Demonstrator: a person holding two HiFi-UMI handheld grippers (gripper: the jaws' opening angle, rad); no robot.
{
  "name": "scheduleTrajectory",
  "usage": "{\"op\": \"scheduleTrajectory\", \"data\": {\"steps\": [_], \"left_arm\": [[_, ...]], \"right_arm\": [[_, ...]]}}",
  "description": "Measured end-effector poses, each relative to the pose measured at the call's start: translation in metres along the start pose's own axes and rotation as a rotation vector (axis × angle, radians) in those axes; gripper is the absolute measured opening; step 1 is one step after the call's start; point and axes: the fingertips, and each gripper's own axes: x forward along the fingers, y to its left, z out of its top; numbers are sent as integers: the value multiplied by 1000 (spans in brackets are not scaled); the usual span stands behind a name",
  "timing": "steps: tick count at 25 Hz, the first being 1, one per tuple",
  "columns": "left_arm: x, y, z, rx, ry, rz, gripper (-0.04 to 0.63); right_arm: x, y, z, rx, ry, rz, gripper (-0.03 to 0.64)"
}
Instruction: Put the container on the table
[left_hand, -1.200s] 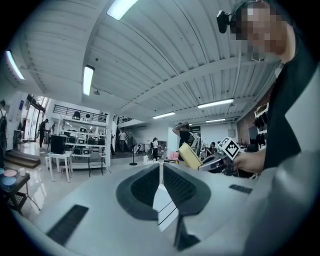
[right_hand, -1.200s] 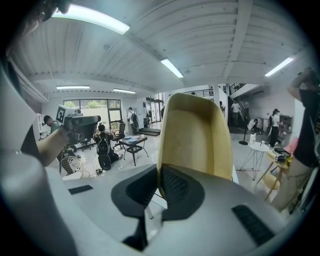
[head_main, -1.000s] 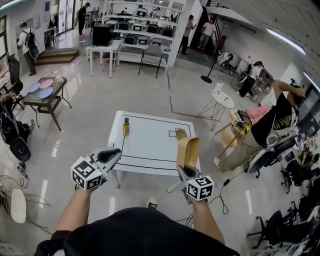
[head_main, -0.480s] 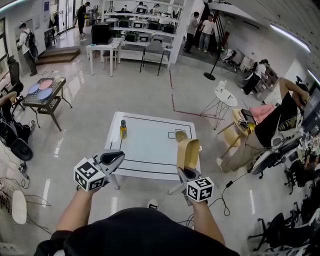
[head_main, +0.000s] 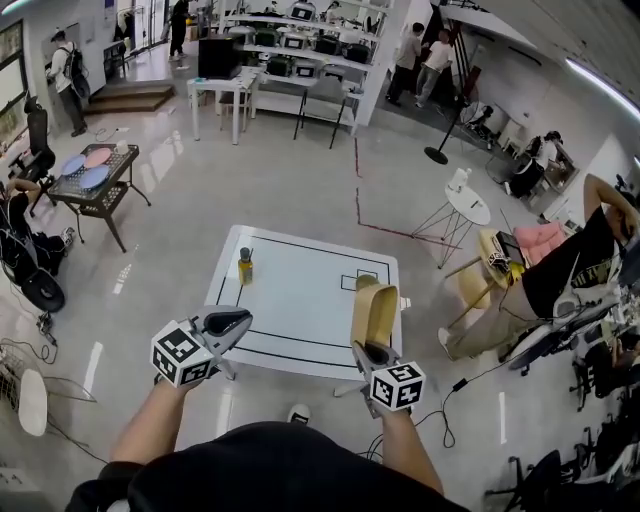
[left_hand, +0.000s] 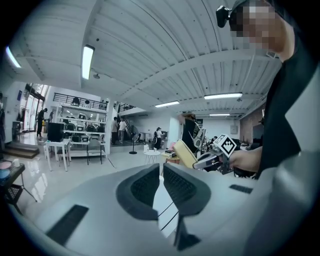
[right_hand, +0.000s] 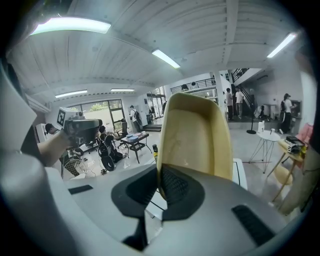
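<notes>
A tan, tray-like container (head_main: 375, 312) stands upright over the near right edge of the white table (head_main: 300, 300). My right gripper (head_main: 366, 350) is shut on its lower rim. In the right gripper view the container (right_hand: 195, 135) rises straight up from the right gripper (right_hand: 159, 182), its hollow side facing the camera. My left gripper (head_main: 240, 322) hovers at the table's near left corner, shut with nothing in it. In the left gripper view the left gripper (left_hand: 161, 175) has its pads close together, and the container (left_hand: 184, 152) shows off to the right.
A small yellow bottle (head_main: 244, 266) stands on the table's far left part. A round white side table (head_main: 470, 200) and a yellow chair (head_main: 475, 285) stand to the right, beside a seated person (head_main: 570, 270). A black cart (head_main: 90, 180) is at far left.
Both grippers have moved forward and slightly down toward the table, the right one carrying the container. The container now overlaps the table's near right edge.
</notes>
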Motion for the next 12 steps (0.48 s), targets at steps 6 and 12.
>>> {"op": "scheduleTrajectory", "data": {"steps": [6, 12], "left_arm": [[29, 17, -10, -27, 25, 10, 28], [52, 31, -4, -41, 31, 21, 28]], "right_arm": [[24, -22, 3, 5, 23, 33, 12], [42, -43, 14, 3, 43, 57, 12]]}}
